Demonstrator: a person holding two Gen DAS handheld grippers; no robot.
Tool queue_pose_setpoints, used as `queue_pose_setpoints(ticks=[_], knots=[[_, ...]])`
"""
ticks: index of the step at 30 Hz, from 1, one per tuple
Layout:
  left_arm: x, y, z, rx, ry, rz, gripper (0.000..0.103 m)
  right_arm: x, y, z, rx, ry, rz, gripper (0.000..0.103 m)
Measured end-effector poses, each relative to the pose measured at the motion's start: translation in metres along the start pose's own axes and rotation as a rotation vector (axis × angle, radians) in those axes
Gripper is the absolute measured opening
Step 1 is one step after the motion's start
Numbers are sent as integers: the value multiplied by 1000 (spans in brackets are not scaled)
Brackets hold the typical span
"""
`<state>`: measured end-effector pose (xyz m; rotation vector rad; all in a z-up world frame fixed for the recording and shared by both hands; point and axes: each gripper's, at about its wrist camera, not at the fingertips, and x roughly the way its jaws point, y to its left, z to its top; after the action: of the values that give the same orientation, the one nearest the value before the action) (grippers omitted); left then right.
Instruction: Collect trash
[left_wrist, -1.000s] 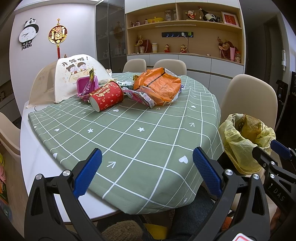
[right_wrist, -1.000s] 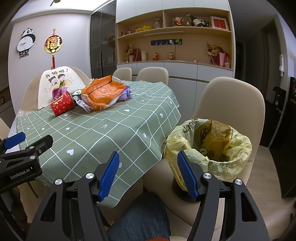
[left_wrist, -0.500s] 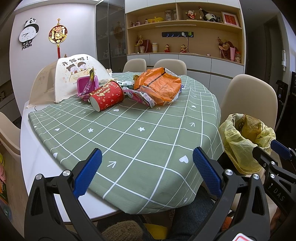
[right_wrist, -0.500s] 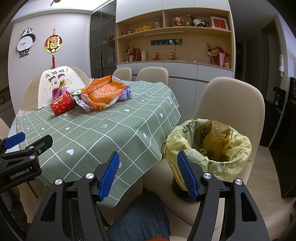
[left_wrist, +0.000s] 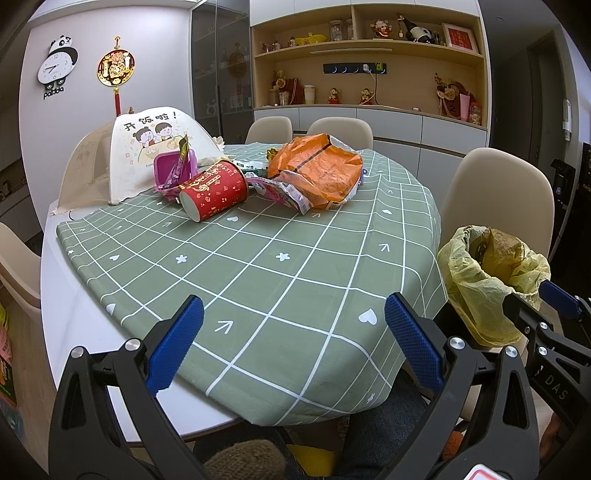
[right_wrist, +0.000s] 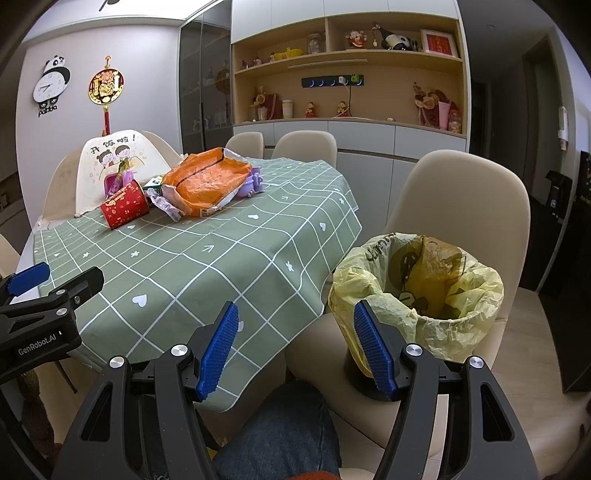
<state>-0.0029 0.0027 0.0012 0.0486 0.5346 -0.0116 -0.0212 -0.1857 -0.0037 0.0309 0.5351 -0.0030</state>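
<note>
Left wrist view first: the left gripper (left_wrist: 293, 343) sits at the bottom of the frame with its blue pads spread wide, nothing between them, just hovering over the near edge of the green checked tablecloth (left_wrist: 258, 280). All the trash is well apart from it, up in the upper middle of the frame: a red paper cup (left_wrist: 214, 194) lying on its side, a crumpled orange bag (left_wrist: 317, 170) just right of it, a pink-and-white wrapper (left_wrist: 284, 192) tucked between the two, and a purple tub (left_wrist: 173, 168) behind the cup with a wrapper sticking out of it. Right wrist view is pretty much the same story: the right gripper (right_wrist: 295, 349) is also wide open and holding nothing, low in the frame past the table edge. The bin with the yellow bag liner (right_wrist: 417, 291) stands on a beige chair (right_wrist: 461, 195) just beside the right-hand pad, at center right. Same pile of trash shows up at the upper left there, far across the table. Someone's jeans-covered knee (right_wrist: 284, 432) pokes in at the bottom.
</note>
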Motion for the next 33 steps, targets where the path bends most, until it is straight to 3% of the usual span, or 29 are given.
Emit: queue_pose_setpoints(ticks=[33], knots=[[1,2,1,-7,8,-6,94,2,-2,0,1,8,1,62]])
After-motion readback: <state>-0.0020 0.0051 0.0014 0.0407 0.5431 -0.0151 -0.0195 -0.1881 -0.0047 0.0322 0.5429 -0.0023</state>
